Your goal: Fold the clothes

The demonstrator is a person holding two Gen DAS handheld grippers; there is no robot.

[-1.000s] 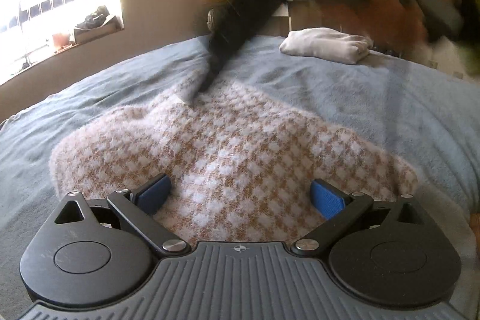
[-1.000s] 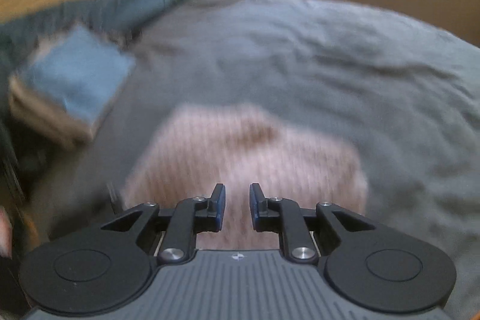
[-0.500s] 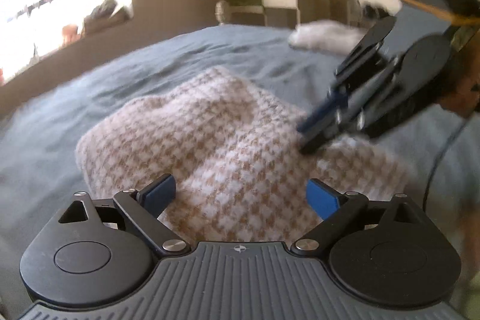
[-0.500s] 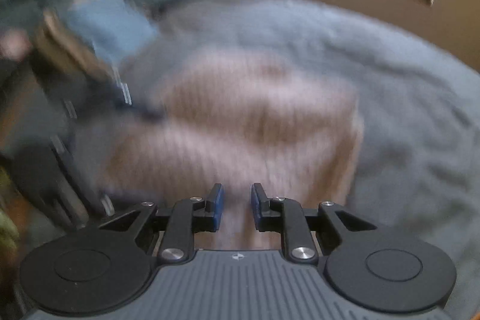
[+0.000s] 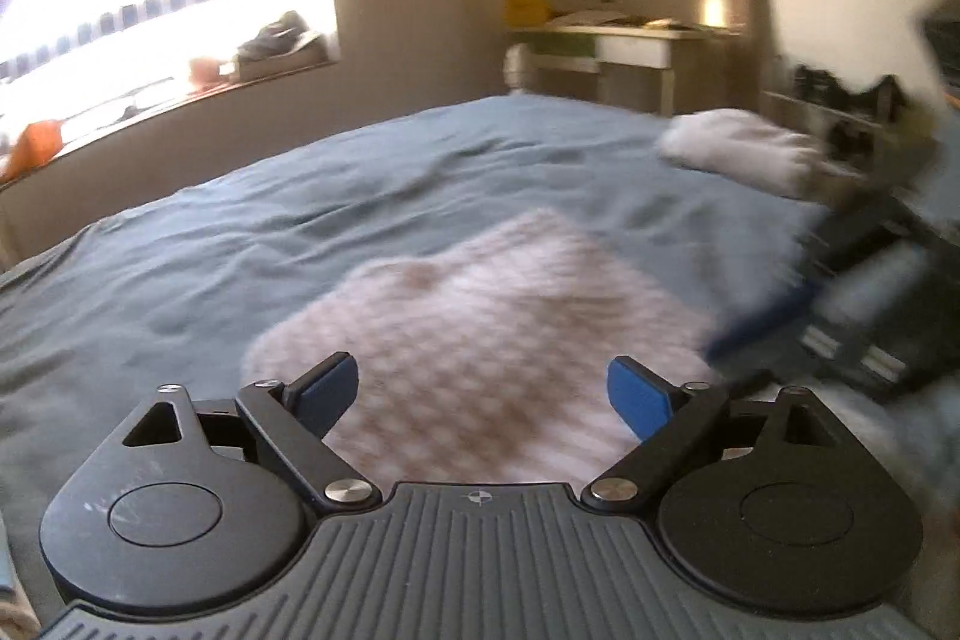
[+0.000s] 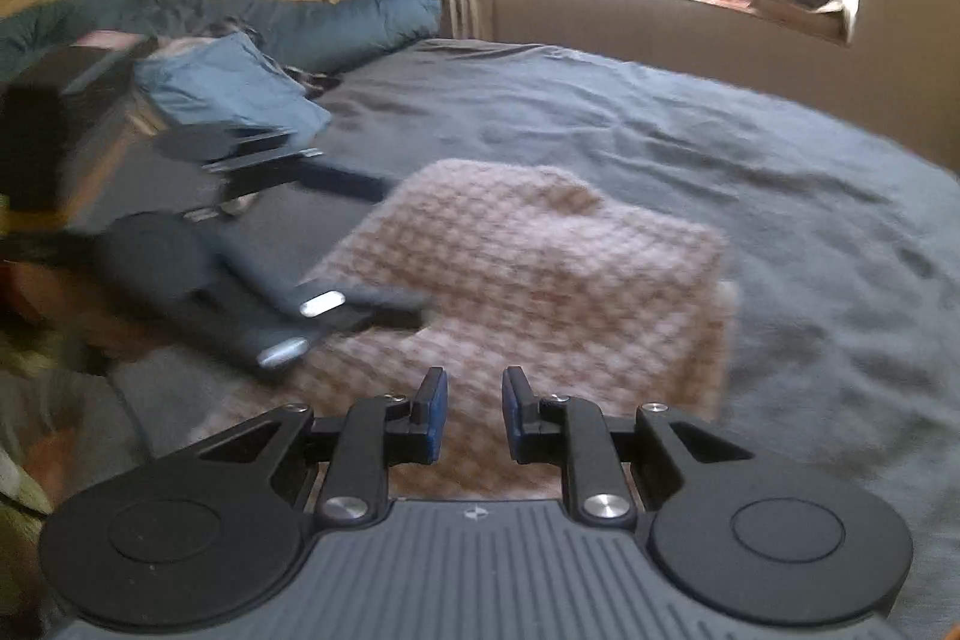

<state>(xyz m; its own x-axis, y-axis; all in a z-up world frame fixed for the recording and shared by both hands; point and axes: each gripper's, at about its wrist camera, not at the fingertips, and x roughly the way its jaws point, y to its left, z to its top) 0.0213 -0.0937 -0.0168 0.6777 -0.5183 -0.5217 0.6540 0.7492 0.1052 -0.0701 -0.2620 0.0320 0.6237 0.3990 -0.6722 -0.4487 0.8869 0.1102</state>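
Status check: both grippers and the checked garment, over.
Left gripper open, empty, above the garment's near edge. Right gripper fingers slightly apart, holding nothing. Checked garment folded on the bed. Nothing in the way.

no readable text, labels or numbers

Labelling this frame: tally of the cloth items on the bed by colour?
Checked pink-brown: 1, sweater
White: 1, folded item
Blue: 1, folded item
Total: 3
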